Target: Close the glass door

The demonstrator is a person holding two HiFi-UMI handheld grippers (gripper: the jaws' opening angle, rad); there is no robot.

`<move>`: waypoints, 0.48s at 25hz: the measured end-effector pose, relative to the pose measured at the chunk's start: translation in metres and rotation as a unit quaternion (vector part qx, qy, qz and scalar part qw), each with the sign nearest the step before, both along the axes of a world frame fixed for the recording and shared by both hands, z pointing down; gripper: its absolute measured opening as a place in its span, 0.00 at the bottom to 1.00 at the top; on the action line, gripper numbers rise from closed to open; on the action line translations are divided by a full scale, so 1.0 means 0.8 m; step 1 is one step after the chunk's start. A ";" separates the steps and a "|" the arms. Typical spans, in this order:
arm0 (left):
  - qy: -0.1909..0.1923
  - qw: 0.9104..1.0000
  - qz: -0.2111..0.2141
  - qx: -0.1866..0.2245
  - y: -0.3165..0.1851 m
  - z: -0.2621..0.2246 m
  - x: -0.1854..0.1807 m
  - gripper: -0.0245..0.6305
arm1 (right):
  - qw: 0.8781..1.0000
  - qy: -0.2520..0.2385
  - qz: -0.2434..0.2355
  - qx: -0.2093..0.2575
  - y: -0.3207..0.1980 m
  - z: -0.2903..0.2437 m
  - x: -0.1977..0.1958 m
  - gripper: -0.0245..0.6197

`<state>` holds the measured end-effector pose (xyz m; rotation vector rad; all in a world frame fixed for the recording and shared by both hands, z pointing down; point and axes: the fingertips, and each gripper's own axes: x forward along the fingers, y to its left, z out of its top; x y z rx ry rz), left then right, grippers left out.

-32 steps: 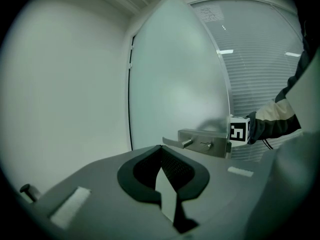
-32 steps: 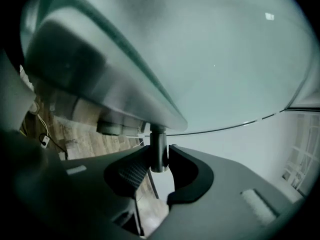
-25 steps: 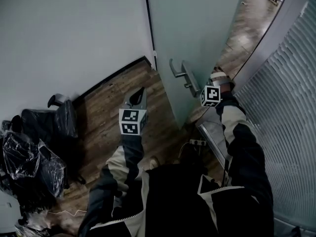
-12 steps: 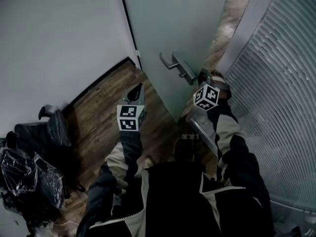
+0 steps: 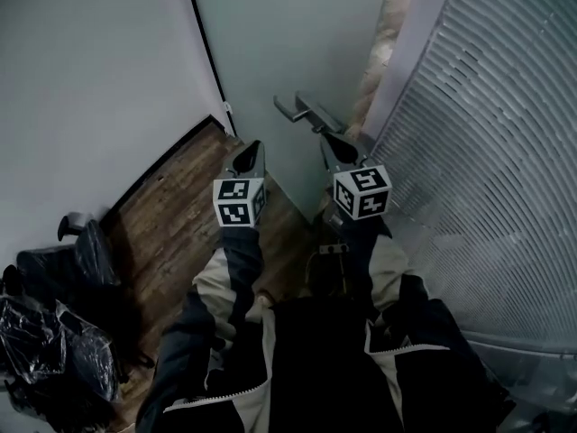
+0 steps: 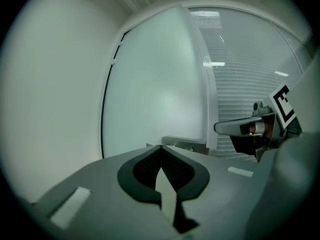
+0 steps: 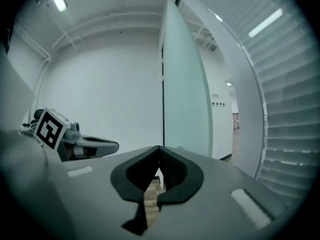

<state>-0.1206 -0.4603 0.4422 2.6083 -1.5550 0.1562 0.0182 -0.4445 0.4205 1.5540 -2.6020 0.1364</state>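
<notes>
Both left tongs (image 5: 255, 148) and right tongs (image 5: 330, 142) pressed together, empty; only head view shows bagged chairs (image 5: 56, 332).

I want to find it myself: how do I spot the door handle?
Find the big pale glass door between the white wall and the striped wall. Near its right edge sits the handle, a grey metal lever sticking out, the only lever on that smooth pane.

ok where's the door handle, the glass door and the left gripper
door handle (image 5: 296, 114): head view, on the lever.
glass door (image 5: 288, 34): head view, middle of the frosted pane.
left gripper (image 5: 256, 149): head view, at the tips of its shut fingers.
</notes>
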 end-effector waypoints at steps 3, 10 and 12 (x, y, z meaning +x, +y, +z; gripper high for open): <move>0.000 1.000 -0.001 0.001 0.004 0.000 0.005 0.04 | 0.999 -0.019 0.006 -0.034 -0.004 0.026 -0.018 0.05; -0.011 1.000 -0.011 0.002 0.006 0.006 0.008 0.04 | 0.999 -0.001 0.015 -0.045 -0.013 0.053 -0.021 0.04; -0.012 1.000 -0.013 0.001 0.006 0.008 0.008 0.04 | 0.999 0.001 0.013 -0.042 -0.014 0.052 -0.023 0.04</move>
